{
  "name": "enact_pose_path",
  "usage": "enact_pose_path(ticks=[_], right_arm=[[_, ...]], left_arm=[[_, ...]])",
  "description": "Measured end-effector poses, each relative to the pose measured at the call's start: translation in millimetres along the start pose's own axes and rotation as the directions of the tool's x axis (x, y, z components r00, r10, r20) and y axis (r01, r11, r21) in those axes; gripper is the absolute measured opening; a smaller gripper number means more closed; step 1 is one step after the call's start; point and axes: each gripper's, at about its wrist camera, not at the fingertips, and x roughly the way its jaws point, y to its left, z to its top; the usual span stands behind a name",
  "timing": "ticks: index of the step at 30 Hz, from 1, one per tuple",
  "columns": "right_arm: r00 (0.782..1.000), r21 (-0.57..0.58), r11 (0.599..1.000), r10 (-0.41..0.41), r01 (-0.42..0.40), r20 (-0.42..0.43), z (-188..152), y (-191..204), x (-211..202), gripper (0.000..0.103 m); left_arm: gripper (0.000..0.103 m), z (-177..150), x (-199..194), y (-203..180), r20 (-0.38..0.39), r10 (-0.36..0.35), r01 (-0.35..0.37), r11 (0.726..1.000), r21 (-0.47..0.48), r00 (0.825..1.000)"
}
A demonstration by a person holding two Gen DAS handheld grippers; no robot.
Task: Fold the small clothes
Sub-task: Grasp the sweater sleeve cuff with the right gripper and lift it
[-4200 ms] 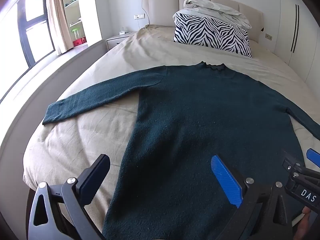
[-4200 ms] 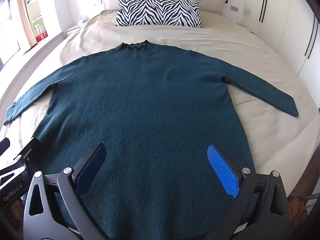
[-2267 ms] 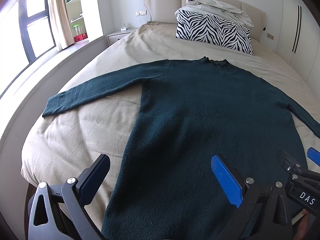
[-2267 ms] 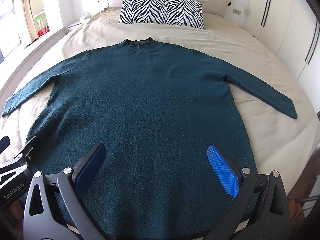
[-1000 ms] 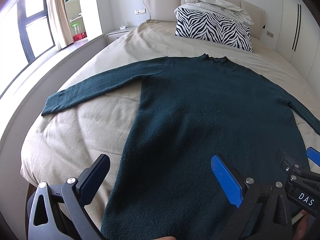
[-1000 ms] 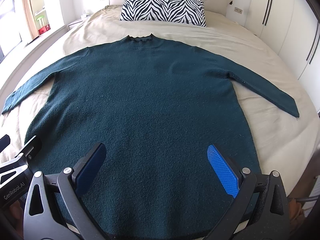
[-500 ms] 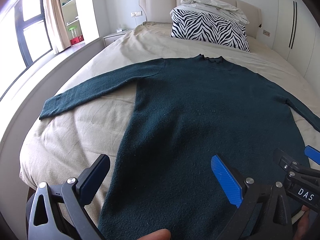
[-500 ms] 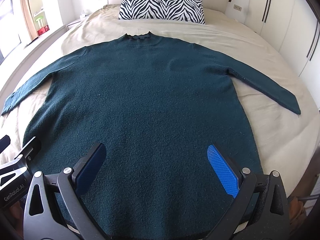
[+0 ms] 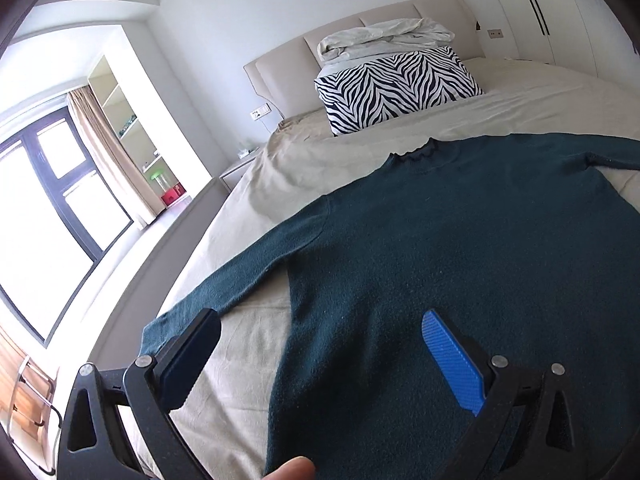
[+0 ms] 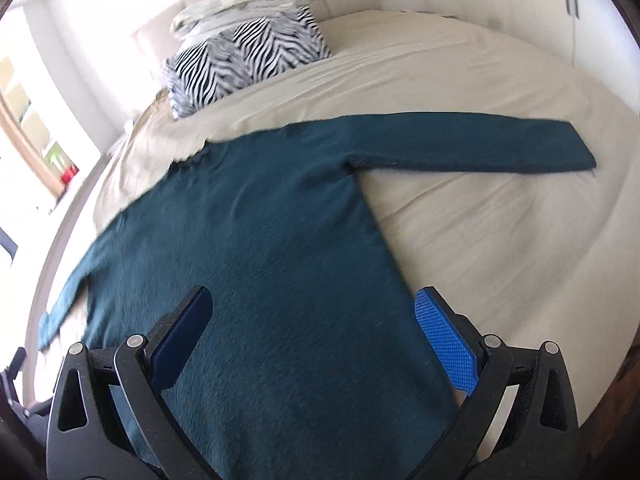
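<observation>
A: Where's the sweater?

B: Flat on the bed, front up, sleeves out to each side, collar toward the zebra pillow.

A: And the left tool?

B: Wide open, empty, hovering over the sweater's left edge near the left sleeve.

A: The right tool?

B: Also spread wide, holding nothing, above the right side seam.

A: How will it handle?

B: Soft, limp knit, probably fairly light. I'd pinch the right sleeve at the cuff.

Left gripper and right gripper: black triangular-cutout frames with silver screws, one dark pad, one ribbed blue pad each; bare fingertip at near edge.
</observation>
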Motion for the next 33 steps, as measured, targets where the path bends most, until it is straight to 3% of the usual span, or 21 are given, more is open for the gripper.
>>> enact_pose_path(ticks=[3,6,8,11,14,15,16,20,23,25,28,31,33], right_arm=[[0.999,0.229,0.972,0.046,-0.05,0.022,34.3,-79.5,6.7,0.103],[0.993,0.457,0.882,0.103,-0.116,0.053,52.4,-157.4,20.3,0.103],[0.99,0.566,0.813,0.114,-0.141,0.083,59.6,-204.1,28.5,0.102],[0.984,0.662,0.728,0.12,-0.179,0.134,71.5,-258.8,40.9,0.099],[0.976,0.72,0.659,0.126,-0.216,0.177,83.8,-298.8,51.6,0.09],[0.974,0.726,0.65,0.121,-0.224,0.192,88.4,-307.1,54.3,0.089],[0.974,0.73,0.646,0.109,-0.223,0.201,92.7,-313.5,57.3,0.087],[0.975,0.735,0.647,0.068,-0.203,0.209,113.5,-335.4,75.8,0.081],[0.984,0.716,0.682,0.028,-0.149,0.178,130.9,-344.9,90.9,0.057],[0.988,0.693,0.713,0.009,-0.113,0.152,142.2,-343.5,101.7,0.029],[0.993,0.652,0.755,-0.012,-0.068,0.117,160.3,-331.0,110.8,0.018],[0.993,0.538,0.842,-0.03,-0.036,0.114,185.0,-281.5,112.4,0.011],[0.995,0.417,0.908,-0.014,-0.027,0.095,198.6,-208.8,119.4,0.009]], left_arm=[[0.103,22.0,8.3,-0.3,0.01,-0.087,0.087,0.996,-0.028,0.996],[0.103,40.2,20.6,-6.0,0.0,-0.256,0.255,0.964,-0.078,0.967],[0.103,48.0,33.1,-17.0,-0.054,-0.284,0.278,0.956,-0.091,0.957],[0.103,55.7,44.3,-36.6,-0.093,-0.322,0.311,0.943,-0.118,0.942],[0.103,64.3,51.4,-49.4,-0.082,-0.309,0.296,0.946,-0.134,0.948],[0.103,68.0,57.3,-52.3,-0.092,-0.327,0.312,0.938,-0.153,0.94],[0.103,71.6,65.2,-53.8,-0.108,-0.37,0.347,0.919,-0.188,0.923],[0.103,80.7,103.0,-56.6,-0.142,-0.56,0.482,0.795,-0.367,0.816],[0.089,85.1,126.1,-66.1,-0.169,-0.625,0.52,0.746,-0.416,0.762],[0.077,86.4,137.2,-71.3,-0.183,-0.666,0.544,0.712,-0.444,0.723],[0.073,88.1,146.3,-71.4,-0.156,-0.735,0.591,0.636,-0.497,0.66],[0.073,90.6,152.4,-65.0,-0.121,-0.77,0.609,0.581,-0.54,0.627],[0.073,90.9,157.2,-58.3,-0.099,-0.784,0.611,0.549,-0.571,0.612]])
